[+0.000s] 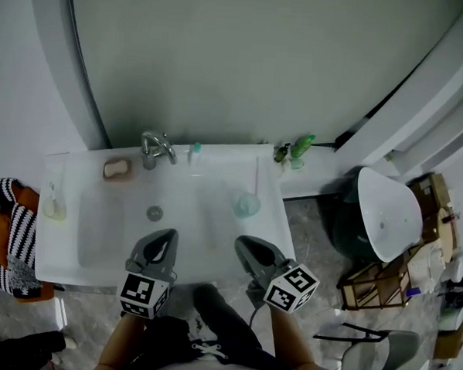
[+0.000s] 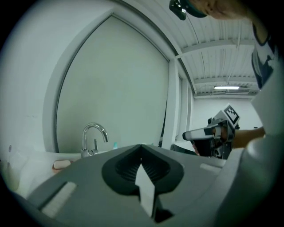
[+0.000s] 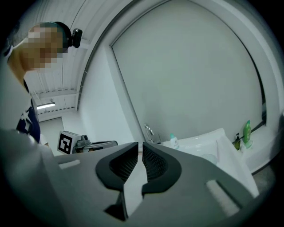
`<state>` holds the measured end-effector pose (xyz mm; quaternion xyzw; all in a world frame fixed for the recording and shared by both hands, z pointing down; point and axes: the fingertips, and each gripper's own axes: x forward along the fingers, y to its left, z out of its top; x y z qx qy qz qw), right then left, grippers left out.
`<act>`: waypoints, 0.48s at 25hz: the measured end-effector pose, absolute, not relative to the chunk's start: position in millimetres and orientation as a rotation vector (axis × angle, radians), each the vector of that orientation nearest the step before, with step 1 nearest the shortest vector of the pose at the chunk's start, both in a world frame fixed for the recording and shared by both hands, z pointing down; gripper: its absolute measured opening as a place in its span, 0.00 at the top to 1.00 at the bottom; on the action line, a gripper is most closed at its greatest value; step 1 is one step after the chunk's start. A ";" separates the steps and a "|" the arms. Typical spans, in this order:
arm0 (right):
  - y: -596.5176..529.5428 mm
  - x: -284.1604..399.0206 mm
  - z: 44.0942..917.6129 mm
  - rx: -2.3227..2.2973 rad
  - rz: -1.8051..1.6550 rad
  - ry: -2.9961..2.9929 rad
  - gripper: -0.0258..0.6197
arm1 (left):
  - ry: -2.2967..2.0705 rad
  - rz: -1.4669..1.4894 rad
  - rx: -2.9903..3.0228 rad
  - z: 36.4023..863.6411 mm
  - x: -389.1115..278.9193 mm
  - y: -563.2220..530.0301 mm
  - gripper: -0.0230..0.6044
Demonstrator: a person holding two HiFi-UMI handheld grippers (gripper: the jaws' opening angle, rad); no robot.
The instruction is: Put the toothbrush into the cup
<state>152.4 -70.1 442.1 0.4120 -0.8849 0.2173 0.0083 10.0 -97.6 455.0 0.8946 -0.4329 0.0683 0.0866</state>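
Left gripper view first: the left tongs (image 2: 141, 147) are pinched right together, tip to tip, and nothing is caught in them. Over to the right gripper view, and the right tongs (image 3: 138, 148) show a thin slit between the pads, barely parted, with nothing in that slit. Head view now: both pairs hang side by side over the near edge of the white washbasin (image 1: 65, 249), pointing across it toward the wall. The cup (image 1: 247, 205), pale blue and see-through, stands on the basin top just ahead of the right tongs, clear of them. The toothbrush is too small to pick out from here, so I can't say whether it sits in that cup. Ahead of the left tongs, at the far rim, there's the chrome tap (image 1: 156, 147), a bar of soap (image 1: 118, 168) to its left and a little teal-capped bottle (image 1: 194, 152) to its right. Beyond the right tongs, past the basin's far corner, stands a green bottle (image 1: 302, 147).
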 end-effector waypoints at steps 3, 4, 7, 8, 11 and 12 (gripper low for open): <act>-89.7 192.5 442.7 1.331 0.681 -2.736 0.91 | -1.307 0.216 2.664 454.6 36.2 -114.7 0.96; -97.5 204.0 441.6 1.342 0.682 -2.734 0.91 | -1.319 0.214 2.665 453.2 43.9 -121.6 0.96; -119.1 234.6 441.4 1.348 0.679 -2.726 0.90 | -1.358 0.207 2.657 451.0 66.8 -138.3 0.96; -126.0 243.3 442.2 1.344 0.682 -2.723 0.89 | -1.372 0.209 2.653 451.7 73.7 -142.6 0.96; -147.4 263.4 444.7 1.321 0.686 -2.717 0.88 | -1.409 0.219 2.639 454.6 91.5 -154.2 0.96; -154.2 268.7 445.4 1.310 0.686 -2.713 0.87 | -1.415 0.222 2.633 456.1 96.8 -156.7 0.96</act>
